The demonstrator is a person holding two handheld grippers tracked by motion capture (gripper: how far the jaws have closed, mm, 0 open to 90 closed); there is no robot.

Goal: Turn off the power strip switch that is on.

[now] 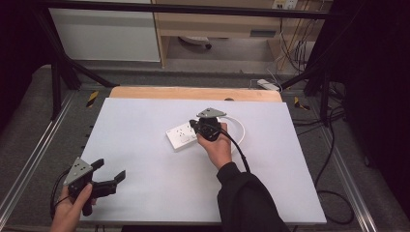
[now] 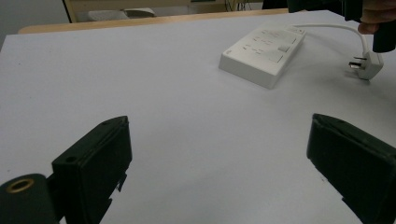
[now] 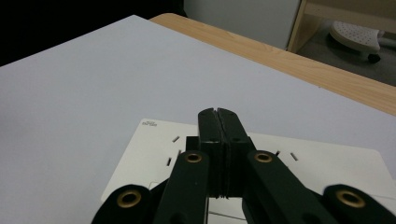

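From the high view, the power strip (image 1: pixel 183 136) is lying flat near the middle of the white table (image 1: pixel 145 183), with its white cable (image 1: pixel 240 126) looping round behind it, so the socket face is turned up and is easy to reach. The right gripper (image 1: pixel 199 127) is hovering right over the strip's near end with its jaws pressed together and nothing between them, probably because a closed tip is serving as a single finger for pressing a switch. The left gripper (image 1: pixel 109 170) is sitting at the near left corner, well apart from the strip, jaws spread and holding nothing, seemingly waiting its turn. In the left gripper view, its two black jaws are standing wide apart over bare table, while the strip (image 2: pixel 261 55) is lying farther off and its plug (image 2: pixel 369 64) is resting loose on the table beside it, so the strip is not powered. In the right gripper view, the shut jaws are pointing down at the strip's face (image 3: pixel 154 149) among the socket slots; whether the tip is touching it I cannot tell.
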